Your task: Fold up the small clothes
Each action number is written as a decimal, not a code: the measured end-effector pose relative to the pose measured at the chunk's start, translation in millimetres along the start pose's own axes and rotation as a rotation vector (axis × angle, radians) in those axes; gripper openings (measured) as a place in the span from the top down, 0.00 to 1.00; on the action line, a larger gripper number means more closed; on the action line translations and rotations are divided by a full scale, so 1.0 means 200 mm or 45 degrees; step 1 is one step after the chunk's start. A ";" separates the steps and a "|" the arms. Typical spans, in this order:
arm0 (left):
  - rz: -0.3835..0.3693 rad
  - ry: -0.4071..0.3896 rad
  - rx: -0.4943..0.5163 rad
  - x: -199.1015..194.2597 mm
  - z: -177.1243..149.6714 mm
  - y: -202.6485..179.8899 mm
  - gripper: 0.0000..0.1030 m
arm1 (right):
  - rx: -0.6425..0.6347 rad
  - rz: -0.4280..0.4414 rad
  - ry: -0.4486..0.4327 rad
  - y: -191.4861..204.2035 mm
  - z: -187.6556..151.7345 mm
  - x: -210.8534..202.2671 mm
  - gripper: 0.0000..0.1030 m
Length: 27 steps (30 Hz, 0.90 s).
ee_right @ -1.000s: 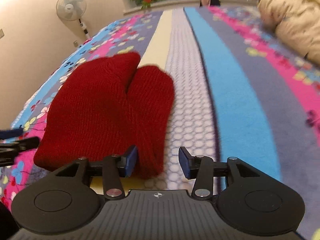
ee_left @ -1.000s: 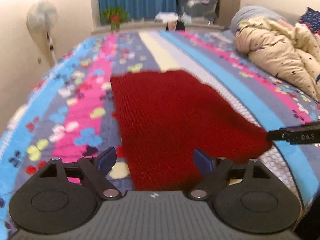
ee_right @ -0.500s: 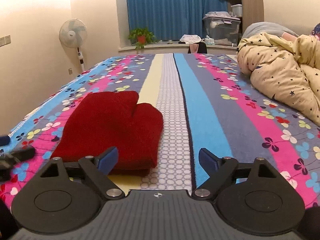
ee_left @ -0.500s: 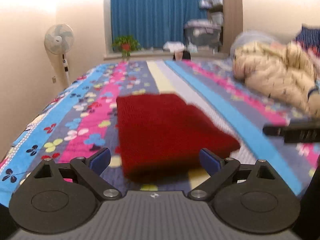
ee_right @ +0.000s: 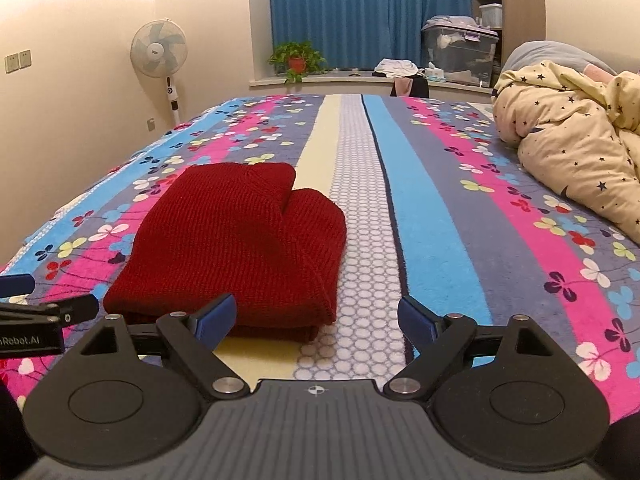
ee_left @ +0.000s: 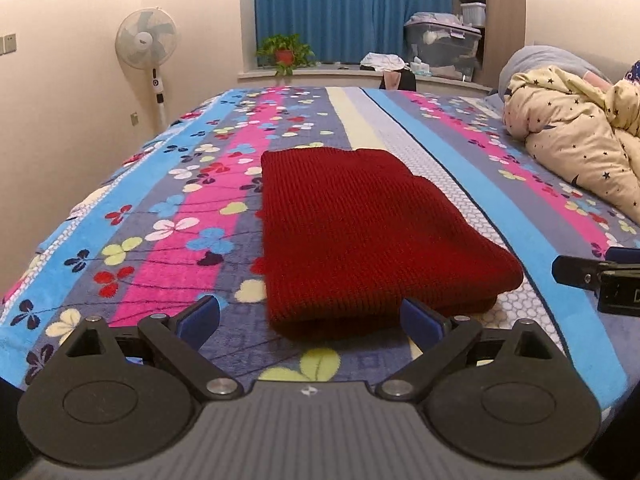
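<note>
A dark red knitted garment [ee_left: 360, 224] lies folded flat on the striped flowered bedspread [ee_left: 168, 216]. My left gripper [ee_left: 310, 320] is open just short of the garment's near edge, with nothing between its blue pads. In the right wrist view the same garment [ee_right: 240, 240] lies left of centre, two rounded lobes at its far end. My right gripper [ee_right: 316, 318] is open near the garment's near right corner and grips nothing. Each gripper shows at the edge of the other's view: the right one [ee_left: 592, 280], the left one [ee_right: 48, 312].
A bunched cream quilt with stars [ee_left: 576, 144] lies on the right side of the bed. A standing fan [ee_left: 146, 48] is by the left wall. A potted plant [ee_left: 284, 54] and storage boxes [ee_left: 442, 48] stand at the curtained window ledge beyond the bed.
Both grippers have drawn back from the garment and tilted up, so more of the room shows. Both jaws have spread wider, the right one most. The garment lies still, folded.
</note>
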<state>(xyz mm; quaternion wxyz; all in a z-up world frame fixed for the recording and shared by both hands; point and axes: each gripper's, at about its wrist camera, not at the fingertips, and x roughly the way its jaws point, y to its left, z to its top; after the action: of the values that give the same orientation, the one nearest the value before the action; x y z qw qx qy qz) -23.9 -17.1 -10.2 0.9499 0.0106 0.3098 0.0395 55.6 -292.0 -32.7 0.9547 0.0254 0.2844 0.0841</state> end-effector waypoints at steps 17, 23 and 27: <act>0.023 0.024 -0.051 0.03 0.00 0.03 0.01 | 0.010 0.008 0.020 0.01 -0.01 0.02 0.14; 0.019 0.022 -0.046 0.03 -0.01 0.02 0.01 | 0.008 0.009 0.021 0.01 -0.01 0.02 0.14; 0.019 0.021 -0.044 0.03 -0.01 0.02 0.01 | 0.005 0.012 0.020 0.01 -0.01 0.03 0.14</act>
<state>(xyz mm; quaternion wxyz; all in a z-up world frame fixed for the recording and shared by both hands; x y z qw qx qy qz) -19.8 -13.4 -14.9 0.9470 -0.0038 0.3170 0.0521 58.6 -289.1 -37.3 0.9519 0.0278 0.2921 0.0884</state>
